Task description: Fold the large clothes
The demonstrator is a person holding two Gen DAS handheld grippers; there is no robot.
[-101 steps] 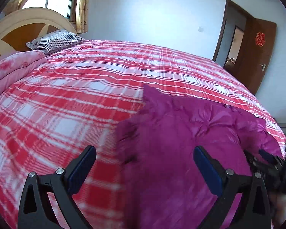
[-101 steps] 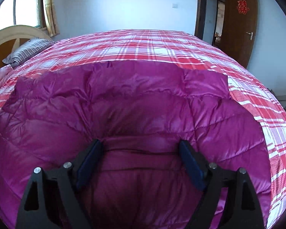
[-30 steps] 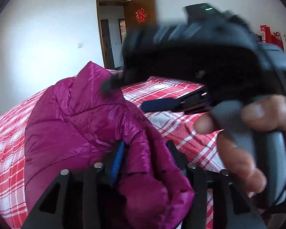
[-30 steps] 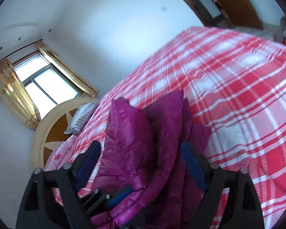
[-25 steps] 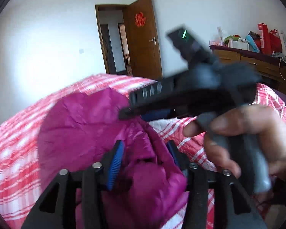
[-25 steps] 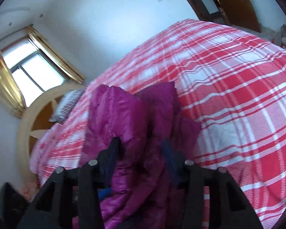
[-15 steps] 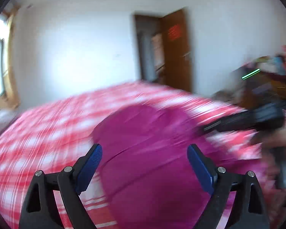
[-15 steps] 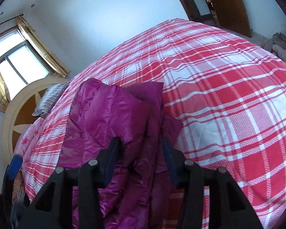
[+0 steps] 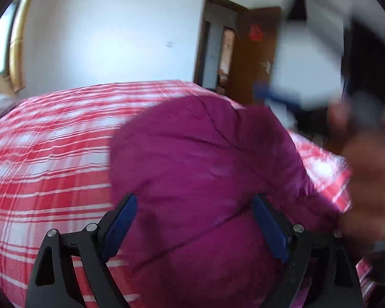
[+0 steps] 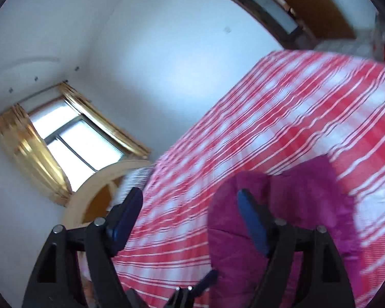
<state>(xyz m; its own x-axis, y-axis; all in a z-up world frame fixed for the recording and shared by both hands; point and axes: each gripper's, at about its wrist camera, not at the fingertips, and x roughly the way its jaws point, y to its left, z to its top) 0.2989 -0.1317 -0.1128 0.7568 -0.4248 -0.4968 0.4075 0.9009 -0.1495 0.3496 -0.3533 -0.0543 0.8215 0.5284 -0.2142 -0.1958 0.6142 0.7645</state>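
On my left side the red-and-white plaid bedspread (image 9: 46, 159) runs off toward a gold-curtained window (image 10: 71, 148) and a pale wooden headboard (image 10: 102, 179), and nothing of the job lies there. My left gripper (image 9: 192, 228) hangs spread wide over the near edge of the magenta quilted puffer jacket (image 9: 200, 159), its blue pads on either side of the bulge and clamped on nothing. The jacket sits as a thick folded mound on the bed, near the edge closest to me, with plaid showing on both sides of it. To the right of it my right hand (image 9: 367, 179) is a brown blur, so I can say little of it from that view. From the right wrist view, my right gripper (image 10: 192, 215) is likewise released, held tilted above the bed, with the jacket lying below and to the right of its fingers and the left gripper's dark tip just visible at the bottom edge. Beyond, at far right, a brown wooden door (image 9: 254, 51) stands open.

I judge that a fold has just been laid and both grippers are free, so I am between folds. The bundle looks puffy and likely to spring open. Next I should pick a fresh edge, probably one gripper at each near corner, bite deep enough into the slippery padded cloth that it cannot slide out, and carry it over evenly, or else press the mound flat if it is folded enough
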